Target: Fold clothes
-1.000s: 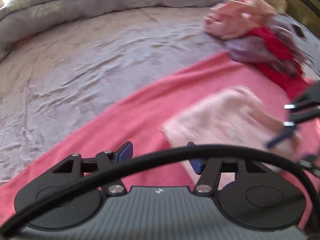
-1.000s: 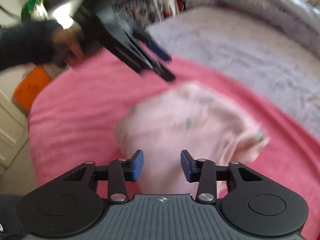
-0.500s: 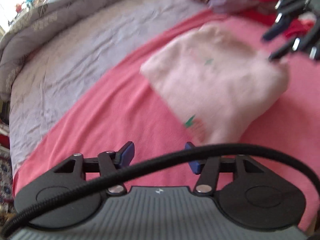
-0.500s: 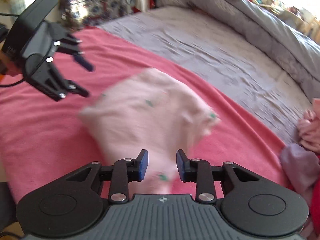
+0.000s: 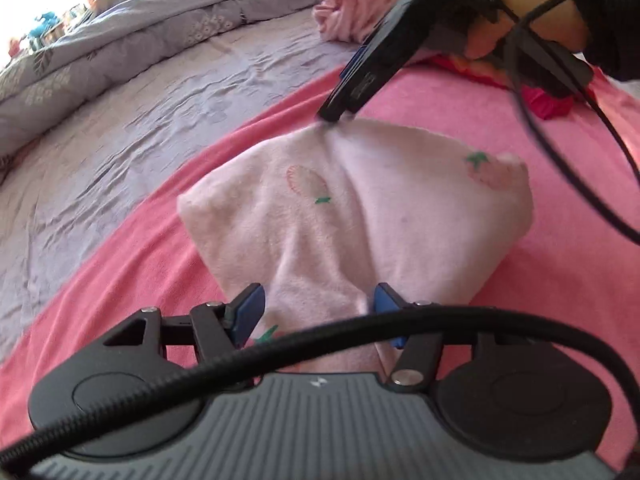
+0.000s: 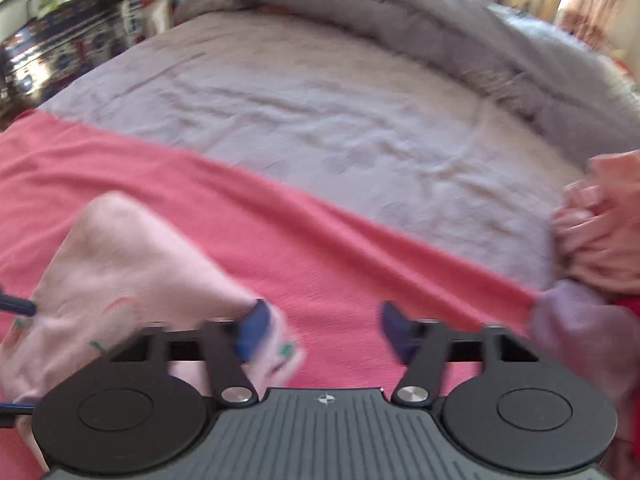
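Pale pink garment (image 5: 360, 216), strawberry print, folded, lies on a pink towel (image 5: 168, 264) over a grey bedsheet (image 5: 132, 120). Left gripper (image 5: 318, 310): jaws well apart, the garment's near edge between them, pads not pressing. Right gripper (image 6: 320, 330): jaws opening, towel between them, left finger (image 6: 252, 332) touching the garment's corner; unfolded clothes (image 6: 600, 236) heaped alongside.

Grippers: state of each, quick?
Left gripper: jaws open, pink garment between them, ungripped.
Right gripper: jaws opening, garment edge beside one jaw, unclamped.

Bed (image 6: 320, 120) — pink blanket (image 5: 140, 280), quilt (image 5: 120, 40) on it.
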`<state>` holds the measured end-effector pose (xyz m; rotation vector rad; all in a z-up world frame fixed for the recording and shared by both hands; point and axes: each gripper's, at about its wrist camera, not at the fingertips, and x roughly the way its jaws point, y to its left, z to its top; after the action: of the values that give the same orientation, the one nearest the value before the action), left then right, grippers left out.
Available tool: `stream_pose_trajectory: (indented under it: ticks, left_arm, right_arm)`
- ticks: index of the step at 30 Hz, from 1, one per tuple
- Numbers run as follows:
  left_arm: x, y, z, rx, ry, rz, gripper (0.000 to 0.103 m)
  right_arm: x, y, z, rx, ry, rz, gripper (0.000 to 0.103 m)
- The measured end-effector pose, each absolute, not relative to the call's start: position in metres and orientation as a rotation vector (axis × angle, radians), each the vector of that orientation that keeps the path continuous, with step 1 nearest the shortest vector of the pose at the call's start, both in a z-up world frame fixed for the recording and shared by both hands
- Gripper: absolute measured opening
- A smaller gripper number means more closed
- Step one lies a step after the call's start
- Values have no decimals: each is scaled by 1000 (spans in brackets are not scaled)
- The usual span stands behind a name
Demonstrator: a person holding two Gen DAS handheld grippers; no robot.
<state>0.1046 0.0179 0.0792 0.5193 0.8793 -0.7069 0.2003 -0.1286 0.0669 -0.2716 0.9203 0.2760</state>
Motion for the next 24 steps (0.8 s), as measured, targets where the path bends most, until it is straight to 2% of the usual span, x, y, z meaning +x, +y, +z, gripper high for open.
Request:
stream_pose_trajectory:
  ticks: [3, 7, 10, 13, 16, 18, 23, 24]
  left_arm:
    - [84, 37, 89, 608, 839, -744, 63]
    - [53, 39, 88, 779, 743, -942, 62]
    - [40, 20, 64, 978, 674, -1090, 55]
    - [40, 7, 33, 1099, 661, -1091, 53]
    - [44, 5, 27, 1105, 673, -1084, 53]
    - [50, 7, 26, 1100, 691, -1064, 53]
    - [69, 11, 28, 1080, 753, -980, 53]
    - [70, 11, 29, 1097, 743, -966, 53]
  right_arm:
    - [159, -129, 91, -320, 873, 398, 36]
    - [72, -94, 92, -617, 826, 741, 35]
    - [27, -64, 75, -866, 752, 930, 33]
    - [23, -47, 55, -925, 713, 946, 32]
    - [21, -46, 31, -1080, 633, 938, 27]
    - [18, -56, 28, -1111, 597, 945, 28]
    - [16, -67, 31, -1086, 636, 879, 29]
    - [11, -66, 33, -1098, 618, 866, 33]
